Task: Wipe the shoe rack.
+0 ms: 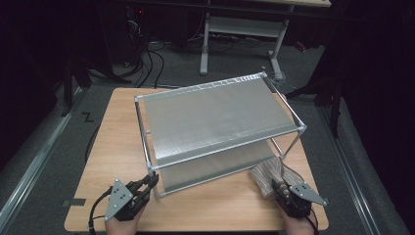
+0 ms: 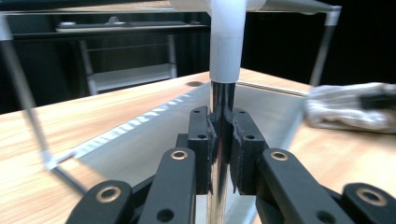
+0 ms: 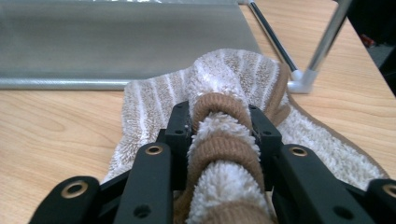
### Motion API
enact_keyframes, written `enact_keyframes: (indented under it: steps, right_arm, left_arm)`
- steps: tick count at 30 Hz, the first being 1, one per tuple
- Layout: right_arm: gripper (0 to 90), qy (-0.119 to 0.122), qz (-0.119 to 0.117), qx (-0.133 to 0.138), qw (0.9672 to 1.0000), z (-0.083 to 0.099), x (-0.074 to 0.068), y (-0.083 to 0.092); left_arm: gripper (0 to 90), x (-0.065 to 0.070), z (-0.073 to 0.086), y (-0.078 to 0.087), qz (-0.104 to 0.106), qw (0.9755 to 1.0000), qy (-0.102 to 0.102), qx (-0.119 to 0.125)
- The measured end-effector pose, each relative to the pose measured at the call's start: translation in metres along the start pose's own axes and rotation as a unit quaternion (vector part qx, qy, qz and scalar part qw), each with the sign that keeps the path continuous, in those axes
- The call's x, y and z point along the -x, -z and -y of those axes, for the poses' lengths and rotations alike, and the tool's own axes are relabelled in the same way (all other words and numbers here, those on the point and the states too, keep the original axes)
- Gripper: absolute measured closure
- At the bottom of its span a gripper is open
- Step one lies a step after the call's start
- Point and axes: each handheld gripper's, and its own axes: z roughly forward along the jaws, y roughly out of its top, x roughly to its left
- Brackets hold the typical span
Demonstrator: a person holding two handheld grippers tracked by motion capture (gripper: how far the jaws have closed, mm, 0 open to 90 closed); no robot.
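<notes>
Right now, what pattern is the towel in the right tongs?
Brown and off-white stripes on the towel, clearest in the right gripper view.

A two-tier rack (image 1: 215, 115) stands mid-desk (image 1: 112, 142). A towel (image 1: 268, 174) lies on the desk at the rack's 5 o'clock corner, touching its lower shelf (image 1: 210, 169).

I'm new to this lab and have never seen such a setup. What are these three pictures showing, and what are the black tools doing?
A person sits at a wooden table with a hand-held gripper in each hand. One picture looks down from above; the other two come from cameras riding on each gripper. On the table stands a two-level metal rack. The left gripper has its fingers clamped on the rack's front corner post. The right gripper has a striped brown-and-white towel bunched between its fingers, lying beside the rack.
</notes>
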Motion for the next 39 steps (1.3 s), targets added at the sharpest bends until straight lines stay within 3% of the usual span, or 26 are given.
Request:
enact_keyframes:
  steps: [3,6,13,19,22,25,29,34,39]
  right_arm:
    - [64.5,-0.002,-0.007,-0.004,1.0,0.0,-0.001,0.0]
    - [58.5,-0.007,-0.013,-0.001,0.9999,0.0,0.0,0.002]
    - [49.8,-0.003,-0.009,0.016,0.9998,-0.003,-0.002,0.01]
    - [44.3,0.0,-0.016,0.001,0.9999,-0.002,-0.002,0.006]
    - [42.0,-0.005,-0.025,-0.015,0.9996,0.001,-0.002,0.002]
    - [41.5,-0.014,-0.026,0.006,0.9996,-0.004,-0.001,0.005]
    - [42.0,0.0,-0.025,0.011,0.9996,-0.011,-0.005,0.005]
    - [41.6,0.02,-0.015,-0.02,0.9995,-0.004,-0.01,-0.002]
    - [42.7,0.007,-0.024,-0.06,0.9979,0.003,-0.003,-0.011]
  left_arm:
    - [79.6,-0.016,0.0,0.003,-0.01,0.9998,0.015,-0.006]
    - [79.5,-0.026,0.0,0.006,-0.029,0.9995,0.008,-0.01]
    - [77.6,-0.048,0.0,0.01,-0.054,0.9982,0.022,-0.014]
    - [73.8,-0.062,0.002,0.012,-0.073,0.9968,0.032,-0.011]
    - [72.0,-0.064,0.002,0.013,-0.075,0.9963,0.041,-0.011]
    - [70.3,-0.063,0.004,0.013,-0.075,0.996,0.045,-0.015]
    - [64.8,-0.06,0.004,0.013,-0.078,0.9958,0.043,-0.02]
    - [63.5,-0.059,0.008,0.014,-0.082,0.9955,0.038,-0.03]
    - [64.9,-0.057,0.007,0.014,-0.083,0.9954,0.033,-0.032]
